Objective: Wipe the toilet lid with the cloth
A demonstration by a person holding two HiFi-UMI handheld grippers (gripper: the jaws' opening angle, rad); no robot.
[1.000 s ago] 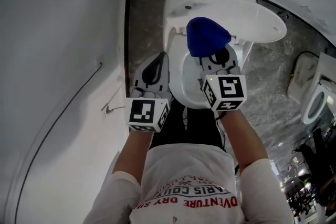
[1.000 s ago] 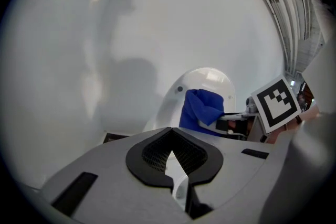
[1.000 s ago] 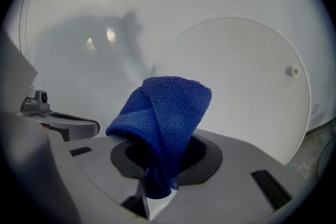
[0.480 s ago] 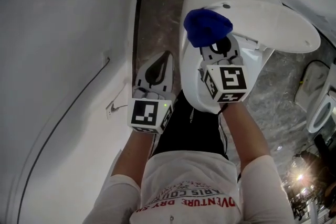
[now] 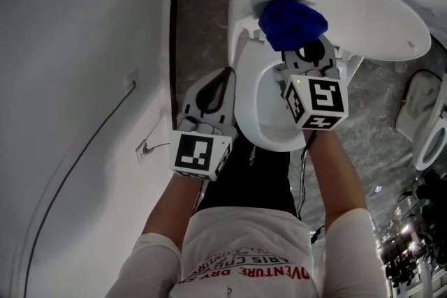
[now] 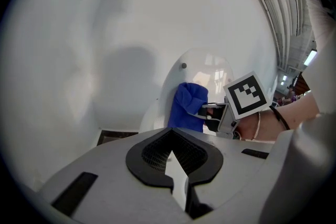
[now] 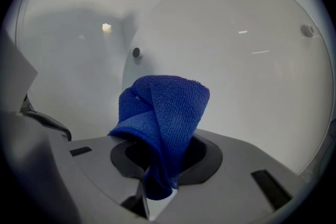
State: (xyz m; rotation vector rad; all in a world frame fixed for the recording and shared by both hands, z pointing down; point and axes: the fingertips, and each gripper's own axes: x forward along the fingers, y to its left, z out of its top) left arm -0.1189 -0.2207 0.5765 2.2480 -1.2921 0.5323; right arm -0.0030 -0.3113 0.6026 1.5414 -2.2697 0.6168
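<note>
The white toilet lid (image 5: 370,21) stands raised above the seat and bowl (image 5: 269,115). A bunched blue cloth (image 5: 292,23) presses against the lid's inner face, and my right gripper (image 5: 308,52) is shut on it. In the right gripper view the cloth (image 7: 164,110) bulges out of the right gripper (image 7: 161,157) in front of the lid (image 7: 247,60). My left gripper (image 5: 217,82) hangs beside the bowl's left rim, shut and holding nothing. The left gripper view looks past the left gripper (image 6: 174,148) to the cloth (image 6: 187,107), the right gripper (image 6: 215,113) and the lid (image 6: 202,68).
A white wall (image 5: 77,59) with a thin cable (image 5: 84,150) runs close along the left. A strip of dark stone floor (image 5: 197,24) lies between wall and toilet. Another white fixture (image 5: 427,139) stands at the right edge. The person's legs are right in front of the bowl.
My right gripper has carried the cloth a little to the right and further along the lid's inner face. The left gripper has stayed beside the bowl.
</note>
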